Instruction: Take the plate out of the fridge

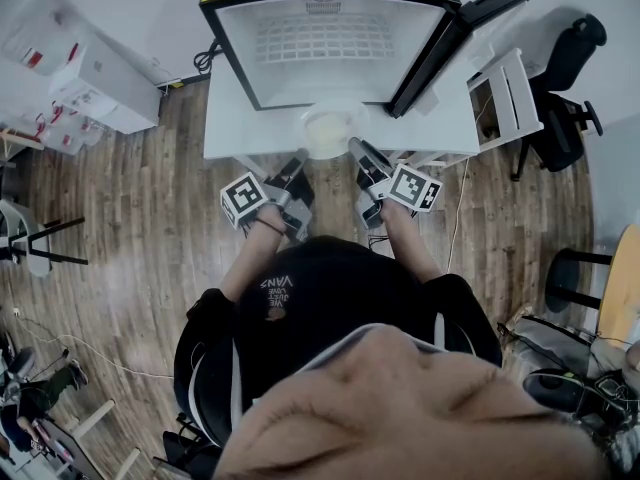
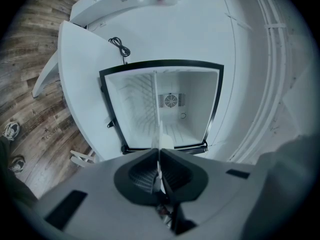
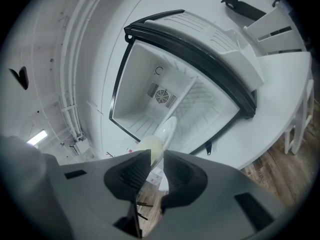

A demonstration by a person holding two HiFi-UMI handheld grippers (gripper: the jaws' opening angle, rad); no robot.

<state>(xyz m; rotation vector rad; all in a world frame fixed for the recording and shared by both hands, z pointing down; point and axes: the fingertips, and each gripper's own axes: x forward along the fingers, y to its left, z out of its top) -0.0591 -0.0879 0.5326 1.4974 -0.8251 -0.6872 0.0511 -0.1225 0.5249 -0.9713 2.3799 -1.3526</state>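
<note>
Plate (image 1: 328,131) just outside fridge (image 1: 330,38); left gripper (image 2: 159,153) fingers pinched tight on rim, right gripper (image 3: 157,156) fingers clamped wider opposite. Keep level, withdraw evenly.

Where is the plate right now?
Head view, centre: the plate is just outside the open fridge, above the near edge of the white table, clamped between the left gripper and the right gripper.
</note>
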